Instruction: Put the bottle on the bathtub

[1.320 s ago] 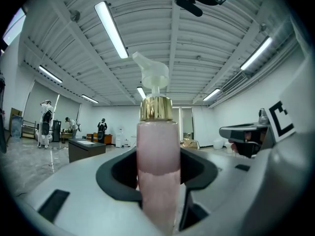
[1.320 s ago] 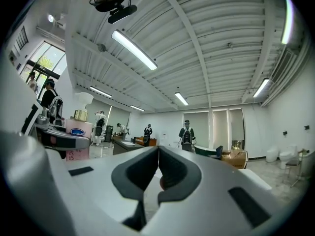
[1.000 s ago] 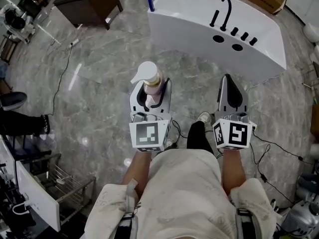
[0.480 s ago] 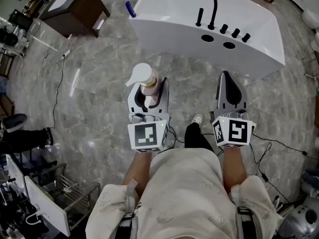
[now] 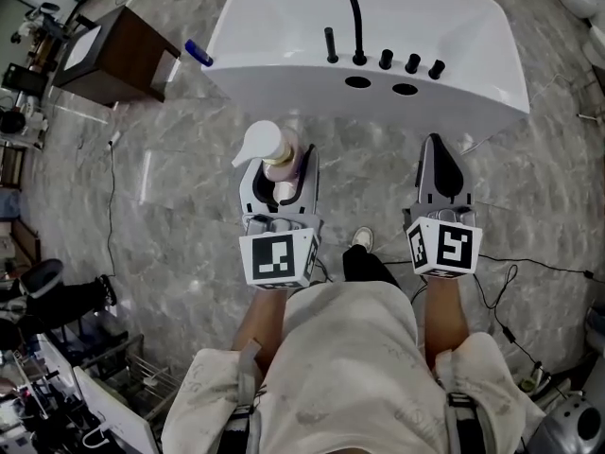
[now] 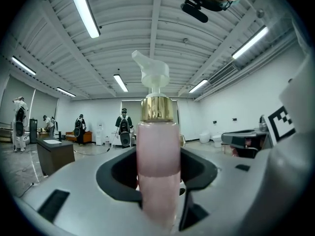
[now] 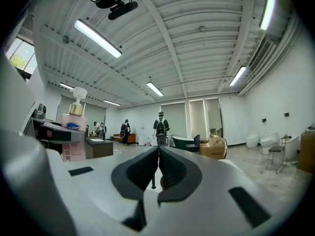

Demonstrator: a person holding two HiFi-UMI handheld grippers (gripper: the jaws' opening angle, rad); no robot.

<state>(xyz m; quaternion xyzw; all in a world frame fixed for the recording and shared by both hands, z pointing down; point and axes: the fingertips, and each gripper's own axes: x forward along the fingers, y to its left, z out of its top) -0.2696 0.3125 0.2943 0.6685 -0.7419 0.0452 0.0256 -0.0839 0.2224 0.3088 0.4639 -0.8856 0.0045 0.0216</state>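
Observation:
A pink pump bottle (image 5: 275, 154) with a gold collar and a white pump head stands upright between the jaws of my left gripper (image 5: 281, 166), which is shut on it. In the left gripper view the bottle (image 6: 158, 151) fills the middle, with the jaws pressed against both its sides. The white bathtub (image 5: 284, 60) with a black faucet (image 5: 354, 17) lies just ahead of both grippers, and the bottle hangs over the floor short of its near wall. My right gripper (image 5: 438, 170) is shut and holds nothing; its own view shows the jaws (image 7: 158, 167) meeting and the bottle (image 7: 73, 132) off to the left.
A blue object (image 5: 198, 53) sits at the tub's left edge. A dark wooden cabinet (image 5: 113, 50) stands left of the tub. Cables (image 5: 539, 268) trail over the grey marble floor. My shoe (image 5: 360, 239) shows between the grippers. Other people stand far off in the hall.
The bathtub has slid down the head view and come nearer as I walked towards it. Both grippers keep the same pose, the left still shut on the bottle.

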